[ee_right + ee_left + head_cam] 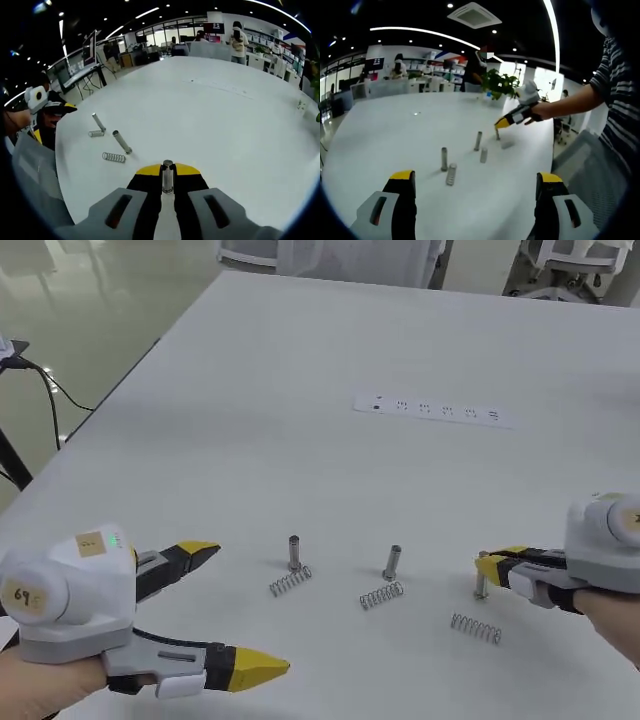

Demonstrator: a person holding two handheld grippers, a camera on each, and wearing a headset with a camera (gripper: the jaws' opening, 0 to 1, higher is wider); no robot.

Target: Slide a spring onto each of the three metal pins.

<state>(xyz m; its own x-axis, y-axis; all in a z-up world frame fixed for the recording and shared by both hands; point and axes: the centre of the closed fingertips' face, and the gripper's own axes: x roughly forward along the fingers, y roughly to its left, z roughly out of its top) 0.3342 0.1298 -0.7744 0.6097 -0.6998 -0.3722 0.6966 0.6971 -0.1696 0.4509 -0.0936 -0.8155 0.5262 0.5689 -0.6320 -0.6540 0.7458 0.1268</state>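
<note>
While no spring is yet on a pin, I list the lot from left to right.

- Left claw [250, 607]: mine, jaws spread wide, nothing in them, low over the near edge.
- Left pin [294, 551]: upright and bare. The left spring [290, 582] lies on its side just in front of its foot.
- Middle pin [392, 562]: upright and bare. The middle spring [381, 595] lies likewise just before it.
- Right spring [475, 628]: on its side, nearer me and apart from its pin.
- Right pin [481, 586]: upright, pinched between the closed jaws of my right claw [490, 568], which is held level and points in from the right.

Handling, as I judge it:
- Springs: light and thin-wired, apt to roll, squash or flick away. Take one gently across its middle coils, leaving an end free for the pin top.
- Pins: stiff and smooth, likely to topple if nudged.

Surroundings:
- Tabletop [300, 390]: white, matt and flat, with a white power strip [432, 410] well beyond the pins.
- Room: open office with ceiling lights, a potted plant [502, 84] and people at far desks.
</note>
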